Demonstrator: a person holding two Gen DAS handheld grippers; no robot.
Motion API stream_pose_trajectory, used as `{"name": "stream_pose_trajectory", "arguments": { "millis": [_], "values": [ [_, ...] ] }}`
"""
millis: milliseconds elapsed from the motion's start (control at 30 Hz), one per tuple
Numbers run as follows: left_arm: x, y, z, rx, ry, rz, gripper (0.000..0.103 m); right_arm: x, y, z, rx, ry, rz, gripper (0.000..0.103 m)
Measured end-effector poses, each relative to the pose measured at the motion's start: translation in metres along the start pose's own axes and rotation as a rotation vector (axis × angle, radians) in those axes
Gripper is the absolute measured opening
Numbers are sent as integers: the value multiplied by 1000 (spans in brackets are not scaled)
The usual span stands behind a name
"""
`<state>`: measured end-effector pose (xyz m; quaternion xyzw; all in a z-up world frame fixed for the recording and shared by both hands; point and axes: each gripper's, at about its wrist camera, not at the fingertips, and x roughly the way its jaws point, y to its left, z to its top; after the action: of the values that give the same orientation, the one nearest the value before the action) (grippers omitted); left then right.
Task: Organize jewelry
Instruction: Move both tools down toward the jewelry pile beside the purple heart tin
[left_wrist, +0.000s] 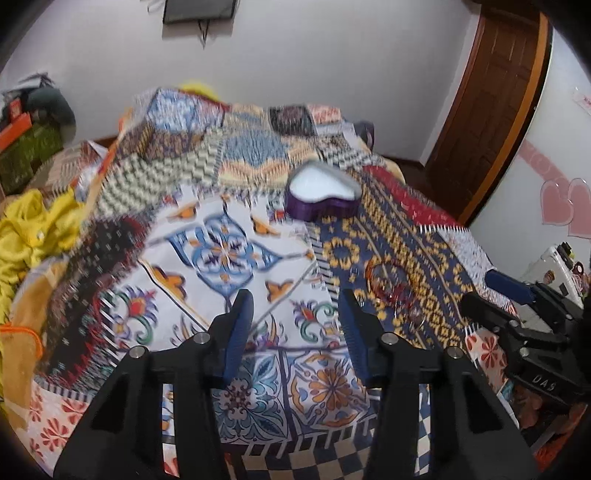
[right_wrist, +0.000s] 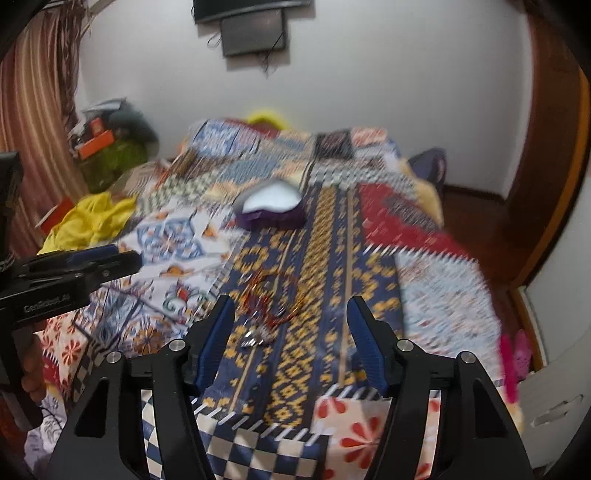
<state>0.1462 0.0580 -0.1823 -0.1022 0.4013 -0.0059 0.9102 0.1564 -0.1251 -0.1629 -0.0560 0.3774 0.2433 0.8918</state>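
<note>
A purple heart-shaped box (left_wrist: 321, 192) (right_wrist: 271, 206) with a white inside sits open on the patchwork bedspread (left_wrist: 221, 251) (right_wrist: 436, 295). A small heap of jewelry (left_wrist: 391, 286) (right_wrist: 269, 301), red-orange bangles and silver pieces, lies nearer than the box. My left gripper (left_wrist: 295, 299) hovers open over the bedspread, left of the heap, with nothing between its blue pads. My right gripper (right_wrist: 291, 302) is open just short of the heap, which shows between its fingers without touching them. Each gripper also shows at the edge of the other's view. Both pictures are blurred.
Yellow cloth (left_wrist: 33, 229) (right_wrist: 92, 218) lies bunched at the bed's left side. Boxes and bags (right_wrist: 107, 147) are piled in the far left corner. A wooden door (left_wrist: 491, 103) stands at the right, and a dark screen (right_wrist: 255, 26) hangs on the far wall.
</note>
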Motion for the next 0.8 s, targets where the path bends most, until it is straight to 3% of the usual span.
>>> {"name": "stream_pose_trajectory", "arguments": {
  "millis": [133,367,533,800],
  "values": [
    [13,-2,-6,5,47,-31,47,18,4,-3,-13,50,62,57],
    [26,-13,-9,41,94,-87,47,53,5,-7,-22,140,122,38],
    [40,-16,-9,41,127,-116,47,55,1,-8,-20,133,124,27],
    [56,-21,-9,30,149,-140,47,54,-3,-7,-11,117,135,27]
  ]
}}
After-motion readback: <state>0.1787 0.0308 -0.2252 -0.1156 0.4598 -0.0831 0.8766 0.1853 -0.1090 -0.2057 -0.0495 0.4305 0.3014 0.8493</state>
